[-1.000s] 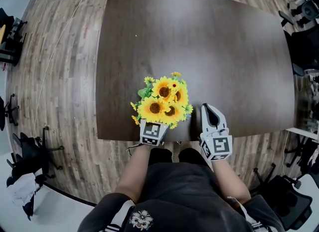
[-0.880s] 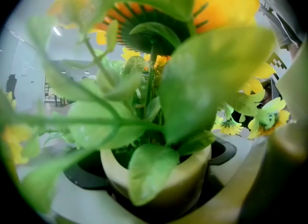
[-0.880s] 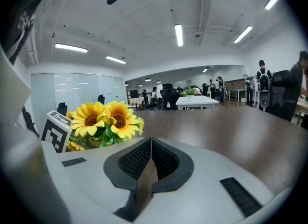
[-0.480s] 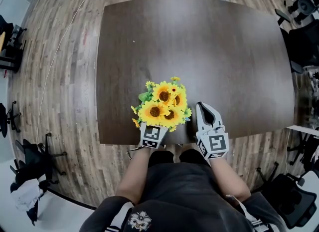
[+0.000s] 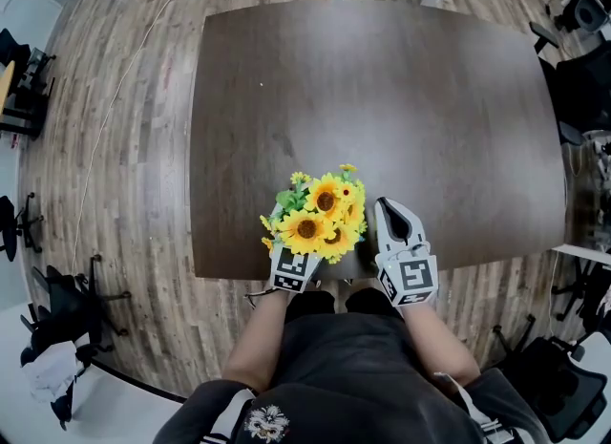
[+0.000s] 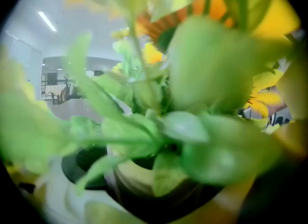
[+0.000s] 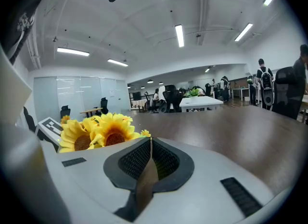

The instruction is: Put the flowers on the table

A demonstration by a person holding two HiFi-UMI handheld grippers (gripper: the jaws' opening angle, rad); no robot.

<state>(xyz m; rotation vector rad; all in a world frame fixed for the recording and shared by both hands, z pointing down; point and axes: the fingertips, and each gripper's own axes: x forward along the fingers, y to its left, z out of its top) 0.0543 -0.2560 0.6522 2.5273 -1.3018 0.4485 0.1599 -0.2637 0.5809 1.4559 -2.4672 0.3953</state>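
Observation:
A bunch of yellow sunflowers [image 5: 320, 221] with green leaves stands over the near edge of the dark brown table [image 5: 382, 98]. Just behind the blooms is my left gripper's marker cube [image 5: 294, 271]; the blooms hide its jaws in the head view. Blurred green leaves and stems [image 6: 163, 126] fill the left gripper view, and the stems run down between the jaws. My right gripper [image 5: 392, 207] lies beside the flowers on their right, near the table's front edge, its jaws pressed together with nothing in them. From the right gripper view the sunflowers [image 7: 98, 131] show at the left.
The dark table stretches wide and bare beyond the flowers. Wood floor surrounds it, with a white cable [image 5: 115, 98] at the left. Black office chairs [image 5: 587, 79] stand at the right edge and dark chair bases [image 5: 67, 289] at the lower left.
The left gripper has carried the flowers a little right and back toward the table's near edge, and they look lower. The right gripper has stayed where it was, shut.

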